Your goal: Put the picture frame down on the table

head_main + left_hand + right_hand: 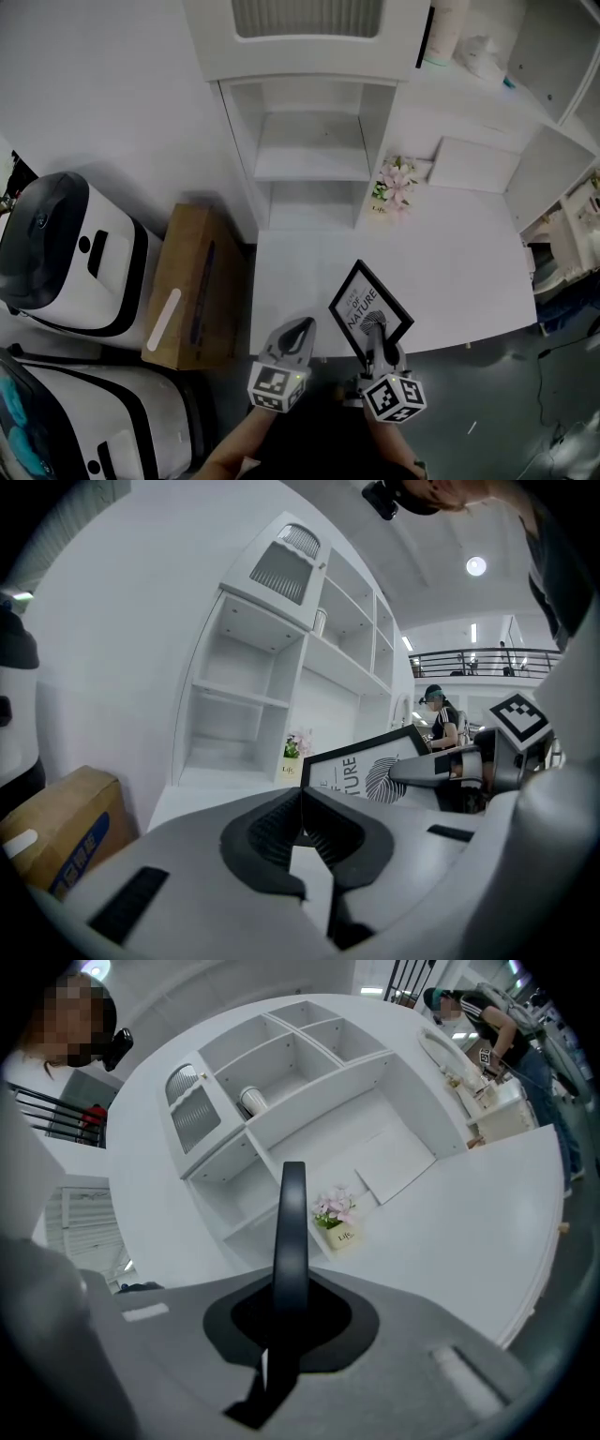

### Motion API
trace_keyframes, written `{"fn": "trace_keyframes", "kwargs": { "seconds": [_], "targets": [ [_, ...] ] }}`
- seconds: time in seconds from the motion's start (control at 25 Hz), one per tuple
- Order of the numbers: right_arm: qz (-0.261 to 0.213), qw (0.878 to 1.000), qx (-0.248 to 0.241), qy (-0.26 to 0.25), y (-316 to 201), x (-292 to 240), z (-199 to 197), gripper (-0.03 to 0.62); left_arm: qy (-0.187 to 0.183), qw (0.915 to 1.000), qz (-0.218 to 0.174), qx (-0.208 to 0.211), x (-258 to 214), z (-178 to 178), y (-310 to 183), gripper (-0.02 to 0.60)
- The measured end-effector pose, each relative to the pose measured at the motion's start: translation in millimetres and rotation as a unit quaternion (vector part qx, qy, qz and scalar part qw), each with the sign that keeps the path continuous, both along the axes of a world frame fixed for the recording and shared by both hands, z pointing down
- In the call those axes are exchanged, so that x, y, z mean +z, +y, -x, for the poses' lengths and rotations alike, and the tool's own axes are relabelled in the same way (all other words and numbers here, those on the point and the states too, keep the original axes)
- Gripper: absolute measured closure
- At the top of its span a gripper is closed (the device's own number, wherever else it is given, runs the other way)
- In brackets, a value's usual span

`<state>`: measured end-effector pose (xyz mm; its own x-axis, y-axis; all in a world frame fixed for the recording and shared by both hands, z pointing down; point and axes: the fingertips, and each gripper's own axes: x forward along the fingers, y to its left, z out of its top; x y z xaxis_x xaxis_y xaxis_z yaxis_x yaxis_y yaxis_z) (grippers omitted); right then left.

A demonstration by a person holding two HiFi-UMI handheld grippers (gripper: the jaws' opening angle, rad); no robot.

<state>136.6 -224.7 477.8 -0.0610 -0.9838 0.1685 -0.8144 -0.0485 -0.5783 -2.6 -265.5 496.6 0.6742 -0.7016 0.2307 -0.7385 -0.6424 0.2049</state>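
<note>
Head view: right gripper [377, 330] pinches picture frame [368, 307] over table [469, 281] near edge; left gripper [298, 326] just beside.
Left gripper view: jaws pressed together, nothing between.
Right gripper view: jaws clamp picture frame edge; small pot [343, 1236] holds pink flowers [333, 1206].

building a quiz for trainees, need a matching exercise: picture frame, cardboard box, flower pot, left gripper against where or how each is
Things: 1 picture frame; 2 cardboard box; 3 flower pot; 4 left gripper.
States: A beside the shelf unit on the table; B shut, empty; C clamped in the right gripper; D off the table's left edge.
Pairs: 1-C; 2-D; 3-A; 4-B.
</note>
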Motion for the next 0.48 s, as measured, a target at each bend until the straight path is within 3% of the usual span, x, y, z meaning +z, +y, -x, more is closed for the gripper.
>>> {"fn": "trace_keyframes", "kwargs": {
  "seconds": [0.48],
  "targets": [
    [0.001, 0.998, 0.05, -0.032, -15, 3, 26, 0.58, 0.011, 0.9985, 0.001, 0.054, 0, 16, -30, 0.569]
  ]
}}
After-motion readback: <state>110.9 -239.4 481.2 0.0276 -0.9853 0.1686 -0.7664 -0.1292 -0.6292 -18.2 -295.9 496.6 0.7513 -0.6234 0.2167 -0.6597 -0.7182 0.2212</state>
